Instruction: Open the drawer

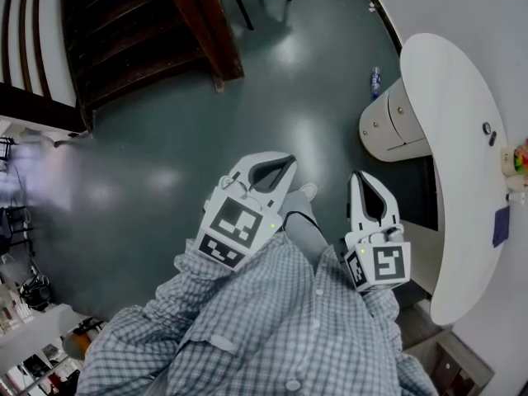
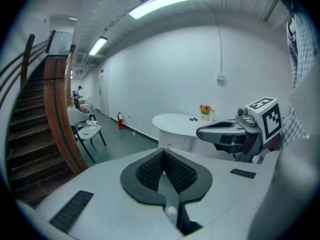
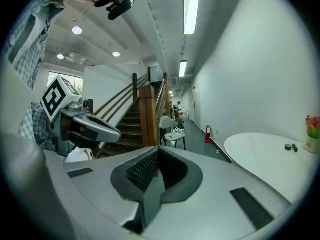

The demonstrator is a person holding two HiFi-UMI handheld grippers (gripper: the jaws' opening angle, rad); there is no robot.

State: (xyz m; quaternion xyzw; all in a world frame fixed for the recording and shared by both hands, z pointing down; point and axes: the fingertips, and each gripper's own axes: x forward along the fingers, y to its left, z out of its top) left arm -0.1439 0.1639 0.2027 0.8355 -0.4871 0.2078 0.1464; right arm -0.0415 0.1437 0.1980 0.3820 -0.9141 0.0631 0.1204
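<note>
Currently: left hand-held gripper (image 1: 273, 170), jaws pressed together, nothing clamped. Right hand-held gripper (image 1: 368, 193), jaws likewise together, nothing clamped. Closed drawer (image 1: 395, 125) under far end of white table (image 1: 452, 139), well apart from both.

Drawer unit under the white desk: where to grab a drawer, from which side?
Probably a small round knob on the drawer unit, coming from the open floor side: its curved front looks otherwise smooth and the desk covers its top.
</note>
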